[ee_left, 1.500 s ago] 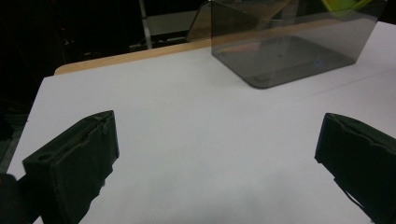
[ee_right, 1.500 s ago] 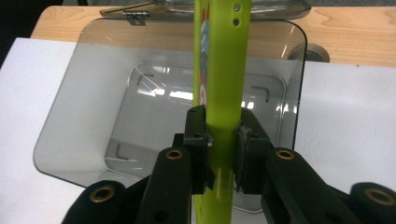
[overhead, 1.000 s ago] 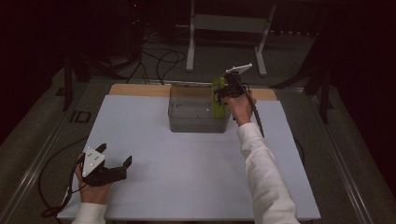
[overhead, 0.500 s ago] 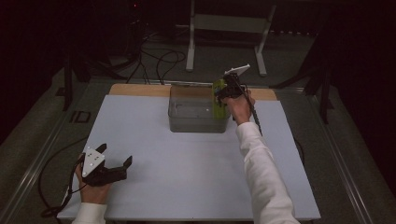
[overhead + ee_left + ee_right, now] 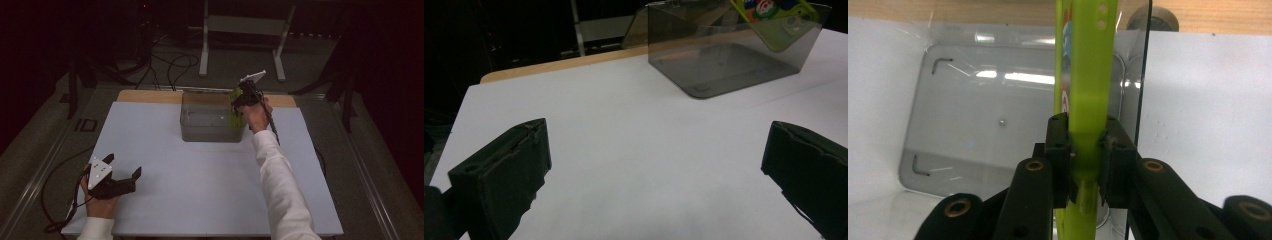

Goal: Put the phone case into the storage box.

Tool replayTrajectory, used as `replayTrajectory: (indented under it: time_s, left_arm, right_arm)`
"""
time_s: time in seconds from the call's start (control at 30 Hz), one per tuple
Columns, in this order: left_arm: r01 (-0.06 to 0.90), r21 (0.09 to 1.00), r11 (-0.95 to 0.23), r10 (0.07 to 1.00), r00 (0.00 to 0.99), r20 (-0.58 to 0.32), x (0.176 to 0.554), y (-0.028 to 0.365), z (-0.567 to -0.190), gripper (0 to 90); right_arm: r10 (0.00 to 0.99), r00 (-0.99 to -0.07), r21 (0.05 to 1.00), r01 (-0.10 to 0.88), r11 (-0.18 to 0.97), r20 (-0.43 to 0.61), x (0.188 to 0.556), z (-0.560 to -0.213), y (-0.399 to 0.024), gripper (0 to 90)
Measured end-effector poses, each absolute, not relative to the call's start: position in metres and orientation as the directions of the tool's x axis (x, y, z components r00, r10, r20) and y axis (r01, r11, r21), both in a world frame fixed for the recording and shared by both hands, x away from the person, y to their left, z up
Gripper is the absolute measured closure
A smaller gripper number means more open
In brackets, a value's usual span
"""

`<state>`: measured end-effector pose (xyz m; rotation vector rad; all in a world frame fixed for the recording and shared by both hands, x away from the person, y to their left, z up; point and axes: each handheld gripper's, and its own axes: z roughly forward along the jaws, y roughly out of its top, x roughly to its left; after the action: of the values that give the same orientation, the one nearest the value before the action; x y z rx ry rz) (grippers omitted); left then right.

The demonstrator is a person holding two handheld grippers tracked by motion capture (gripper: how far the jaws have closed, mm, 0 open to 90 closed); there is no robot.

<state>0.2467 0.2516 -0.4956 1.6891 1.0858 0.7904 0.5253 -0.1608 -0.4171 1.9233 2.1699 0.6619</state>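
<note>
Inside clear box (image 5: pixel 212 125), flat lime-green, perhaps cartoon-printed case (image 5: pixel 1083 90) clamped by right gripper (image 5: pixel 1083 150), left gripper (image 5: pixel 131 179) jaws spread.

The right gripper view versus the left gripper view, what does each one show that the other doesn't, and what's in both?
Right gripper view alone: the right gripper closed on the edge of a flat lime-green item, held over the inside of the clear bin, near its right wall, with the bin's bare floor and a small dot at its centre.

Left gripper view alone: the left gripper, its fingers spread wide over bare white tabletop, holding nothing, and the bin seen whole from the side.

Both: the bin, the green item at it, the white tabletop and its wooden far edge.
</note>
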Motion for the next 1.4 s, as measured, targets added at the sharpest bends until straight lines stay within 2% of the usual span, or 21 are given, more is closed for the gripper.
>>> replayTrajectory:
  time_s: [0.63,0.8,1.4]
  left_arm:
    - [0.309,0.938,-0.157,0.918,0.396,0.023,0.248,0.253,-0.496,0.0]
    - [0.309,0.938,-0.156,0.918,0.397,0.021,0.248,0.253,-0.496,0.0]
    - [0.312,0.937,-0.156,0.916,0.4,0.019,0.248,0.253,-0.497,0.0]
  right_arm:
    - [0.982,-0.141,0.351,0.932,0.088,0.128,0.533,-0.434,-0.156,77.7]
    - [0.98,-0.128,0.332,0.941,0.072,0.151,0.535,-0.436,-0.157,77.8]
    - [0.99,-0.078,0.356,0.934,0.032,0.115,0.541,-0.446,-0.148,77.4]
